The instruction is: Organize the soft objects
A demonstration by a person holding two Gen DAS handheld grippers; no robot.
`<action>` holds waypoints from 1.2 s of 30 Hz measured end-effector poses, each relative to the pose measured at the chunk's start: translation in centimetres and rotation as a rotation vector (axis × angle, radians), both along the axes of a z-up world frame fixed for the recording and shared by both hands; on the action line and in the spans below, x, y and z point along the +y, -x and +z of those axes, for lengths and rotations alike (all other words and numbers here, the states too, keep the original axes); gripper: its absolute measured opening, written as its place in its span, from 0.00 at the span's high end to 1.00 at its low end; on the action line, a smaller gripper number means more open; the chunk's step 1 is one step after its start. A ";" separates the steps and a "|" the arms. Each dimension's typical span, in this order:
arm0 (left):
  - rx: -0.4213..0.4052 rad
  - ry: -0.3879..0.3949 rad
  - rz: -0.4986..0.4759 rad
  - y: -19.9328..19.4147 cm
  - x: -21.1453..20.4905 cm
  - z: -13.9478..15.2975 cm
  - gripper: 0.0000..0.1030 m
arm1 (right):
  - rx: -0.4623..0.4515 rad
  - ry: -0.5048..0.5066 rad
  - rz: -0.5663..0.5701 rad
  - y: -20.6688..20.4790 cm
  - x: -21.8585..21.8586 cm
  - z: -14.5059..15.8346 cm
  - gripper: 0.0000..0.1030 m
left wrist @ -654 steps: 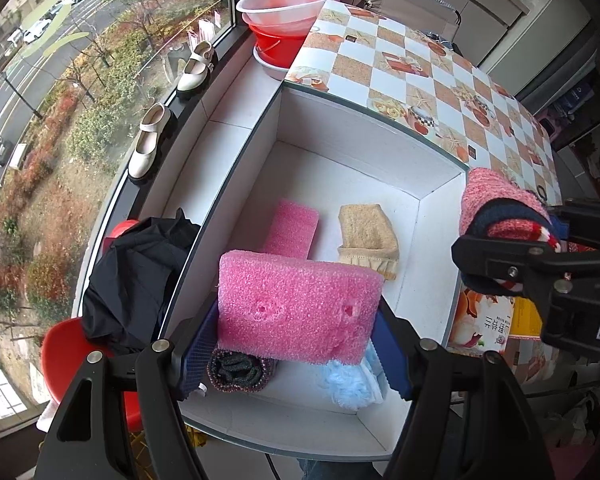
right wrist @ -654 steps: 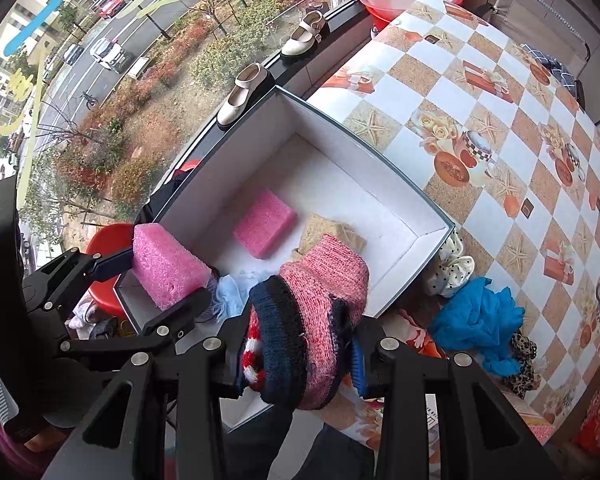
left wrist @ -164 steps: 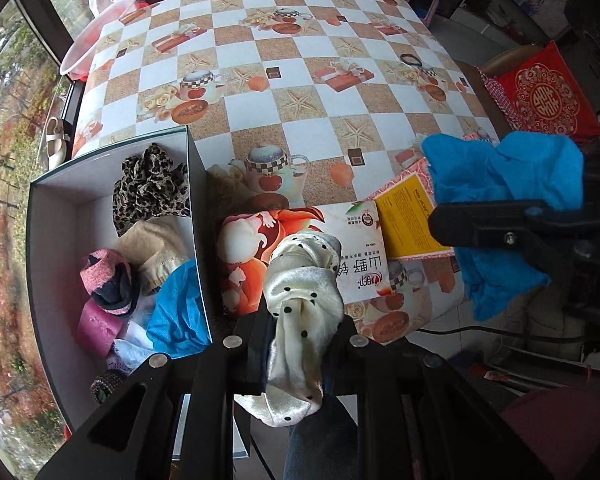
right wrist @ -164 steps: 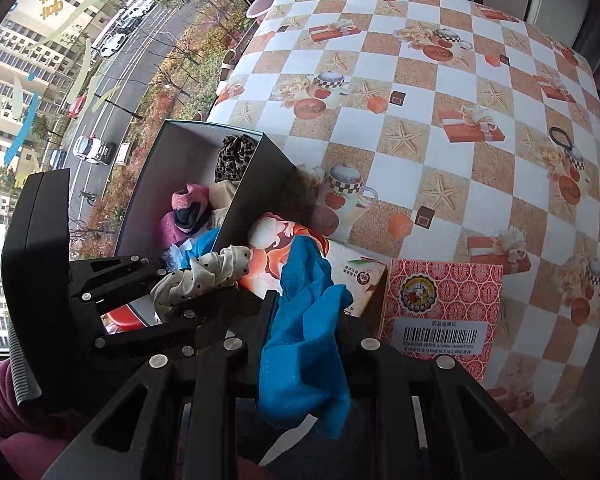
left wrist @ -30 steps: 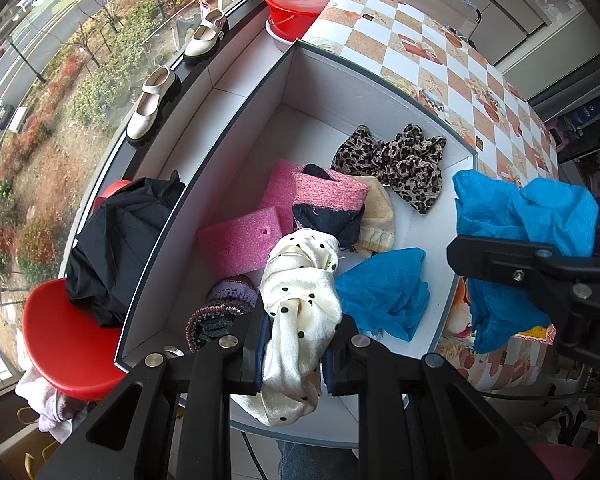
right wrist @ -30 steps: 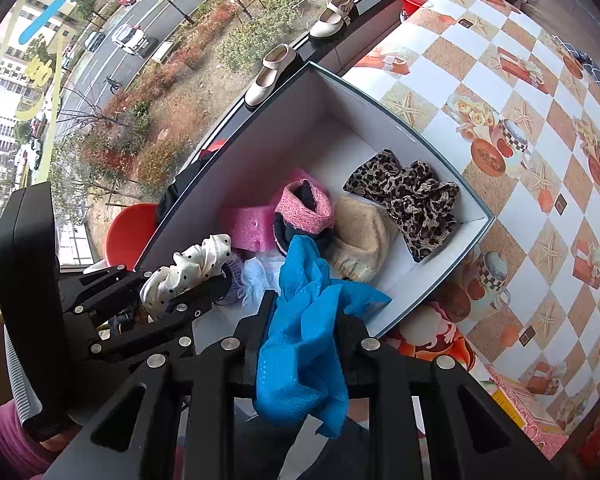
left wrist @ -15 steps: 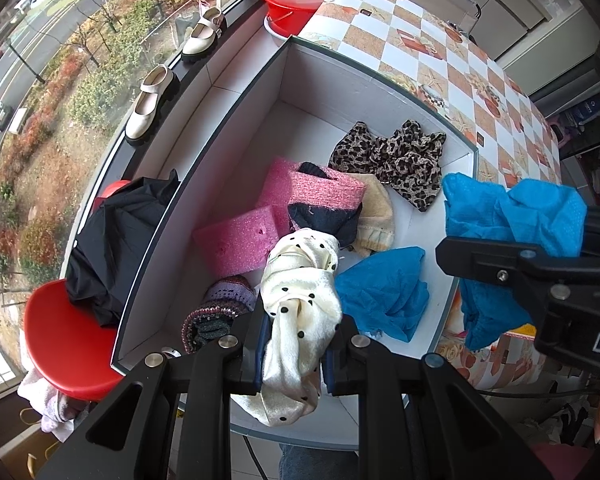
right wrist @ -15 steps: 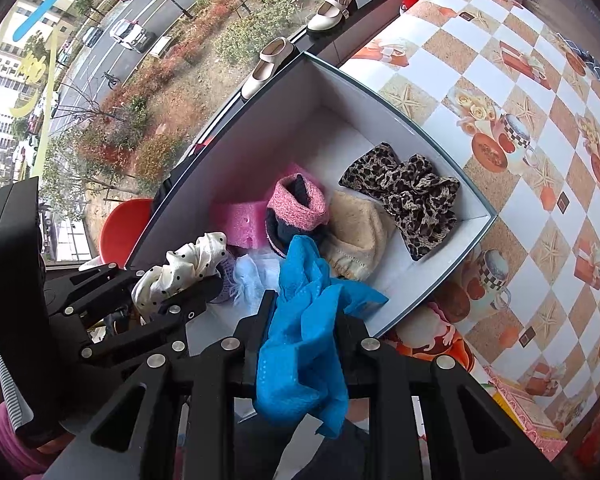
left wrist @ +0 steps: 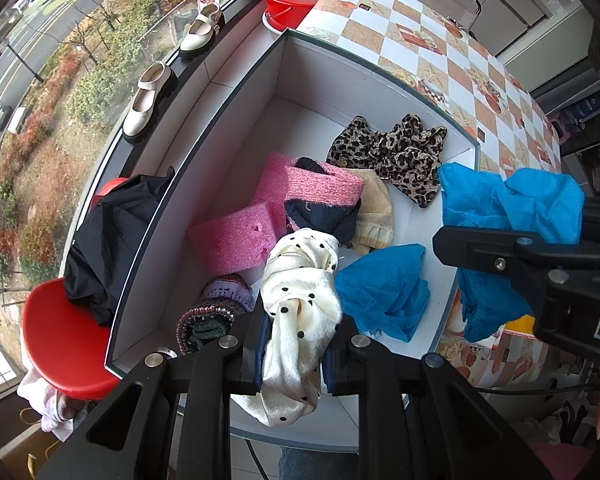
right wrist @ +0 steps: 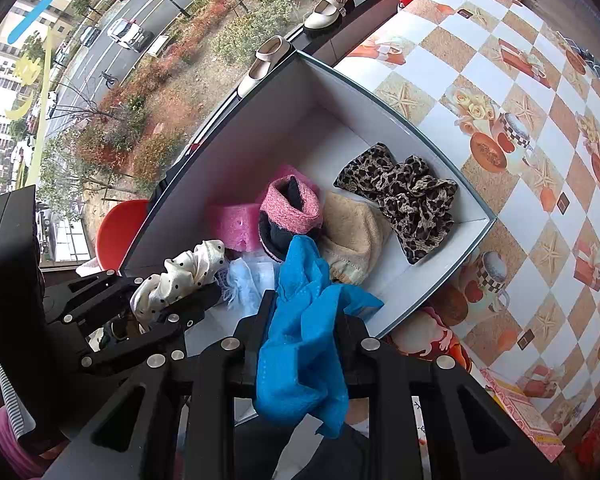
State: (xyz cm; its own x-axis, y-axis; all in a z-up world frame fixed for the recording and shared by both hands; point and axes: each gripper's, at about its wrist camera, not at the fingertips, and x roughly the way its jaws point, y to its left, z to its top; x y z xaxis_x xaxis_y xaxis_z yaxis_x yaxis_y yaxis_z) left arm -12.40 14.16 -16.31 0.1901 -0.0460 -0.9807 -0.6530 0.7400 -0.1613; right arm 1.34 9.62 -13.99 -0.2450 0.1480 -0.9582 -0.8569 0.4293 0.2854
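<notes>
Grippers are both hovering over the near end of the white box [left wrist: 204, 148]. In the left wrist view, the left gripper [left wrist: 294, 354] is sitting at bottom centre, jaws clamping a cream dotted cloth [left wrist: 300, 300] that is bunching above them and hanging below. At the right edge of that view, the right gripper [left wrist: 500, 248] is reaching in sideways, pinching a blue cloth [left wrist: 508, 204] just over the box's right wall.

In the right wrist view, the right gripper [right wrist: 302, 354] is filling the bottom centre, the blue cloth [right wrist: 304, 332] draping between its jaws, with the left gripper [right wrist: 168, 292] at lower left.

Open floor is showing only at the box's far end, toward the top of the frame. The middle is crowding up: pink foam [left wrist: 236, 240] at left, a pink-and-navy knit [left wrist: 320, 204] at centre, a tan cloth [left wrist: 376, 208] beside it, a leopard cloth [left wrist: 392, 152] toward the upper right corner, and a second blue cloth [left wrist: 380, 288] lying at lower right by the wall. A dark knit roll [left wrist: 212, 312] is lying just left of the left gripper. Outside, shoes [left wrist: 148, 96] are standing on the sill at upper left.
</notes>
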 end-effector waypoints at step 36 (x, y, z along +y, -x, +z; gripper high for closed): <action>0.072 0.049 0.030 -0.5 1.9 -1.5 0.22 | -0.059 0.047 -0.112 -1.6 -1.2 1.0 0.00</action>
